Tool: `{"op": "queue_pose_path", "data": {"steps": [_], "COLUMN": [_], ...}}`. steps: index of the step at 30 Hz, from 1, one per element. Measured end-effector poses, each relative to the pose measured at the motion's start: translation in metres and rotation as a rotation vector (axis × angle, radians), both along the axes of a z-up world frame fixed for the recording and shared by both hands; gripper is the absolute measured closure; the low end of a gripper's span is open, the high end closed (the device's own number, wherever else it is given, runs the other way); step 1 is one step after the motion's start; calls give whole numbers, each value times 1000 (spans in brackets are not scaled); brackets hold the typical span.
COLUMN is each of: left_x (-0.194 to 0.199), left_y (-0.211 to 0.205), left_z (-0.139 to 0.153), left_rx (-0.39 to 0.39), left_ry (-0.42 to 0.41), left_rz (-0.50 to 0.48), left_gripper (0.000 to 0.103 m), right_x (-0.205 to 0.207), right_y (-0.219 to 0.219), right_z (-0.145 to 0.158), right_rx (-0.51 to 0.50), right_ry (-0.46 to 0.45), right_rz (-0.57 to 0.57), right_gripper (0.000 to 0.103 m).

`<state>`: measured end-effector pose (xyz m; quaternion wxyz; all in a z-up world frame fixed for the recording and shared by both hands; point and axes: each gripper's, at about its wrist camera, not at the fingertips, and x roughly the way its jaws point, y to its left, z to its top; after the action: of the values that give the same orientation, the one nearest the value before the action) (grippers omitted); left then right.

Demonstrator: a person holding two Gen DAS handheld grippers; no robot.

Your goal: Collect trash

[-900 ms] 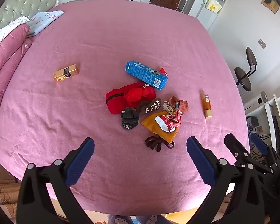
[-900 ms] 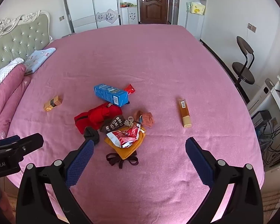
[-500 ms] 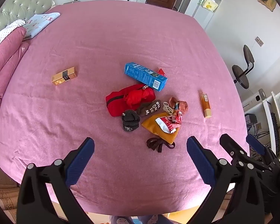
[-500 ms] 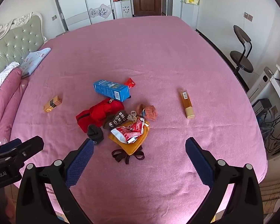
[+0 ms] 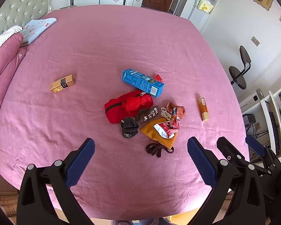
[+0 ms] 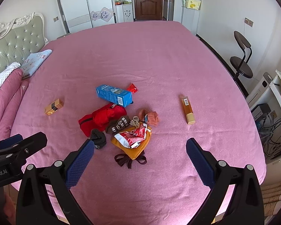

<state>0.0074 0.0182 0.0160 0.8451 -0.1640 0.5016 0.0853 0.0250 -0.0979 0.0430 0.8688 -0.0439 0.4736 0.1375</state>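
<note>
Approach step, nothing grabbed yet. Left gripper (image 5: 140, 150) and right gripper (image 6: 139, 150) both spread wide, empty, hovering over the bed (image 6: 159, 56). Crumpled red-white wrapper (image 6: 133, 137) sits mid-pile on the yellow pouch (image 6: 134, 148), at 12 o'clock from the right gripper. Next: descend, pinch only the foil.

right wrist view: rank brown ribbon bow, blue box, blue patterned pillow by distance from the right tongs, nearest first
1. Brown ribbon bow: just ahead of the right tongs, at the pile's near edge.
2. Blue box: mid-bed, beyond the pile.
3. Blue patterned pillow: far left, by the headboard.
</note>
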Motion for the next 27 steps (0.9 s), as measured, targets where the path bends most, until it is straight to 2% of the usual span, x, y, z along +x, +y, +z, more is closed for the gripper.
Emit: {"op": "queue_pose_path", "data": {"steps": [11,27], "left_x": [-1,-6], "left_y": [1,12], "left_z": [-1,-7], "left_rx": [6,11], "left_ry": [3,19], "left_rz": [-2,10], "left_gripper": [4,4], "right_x": [-3,-1], "right_y": [-1,-6], "right_z": [-3,-7], "right_rx": [-15,10], "right_ry": [1,50], "right_rz": [-4,-13], "right_gripper": [9,9]}}
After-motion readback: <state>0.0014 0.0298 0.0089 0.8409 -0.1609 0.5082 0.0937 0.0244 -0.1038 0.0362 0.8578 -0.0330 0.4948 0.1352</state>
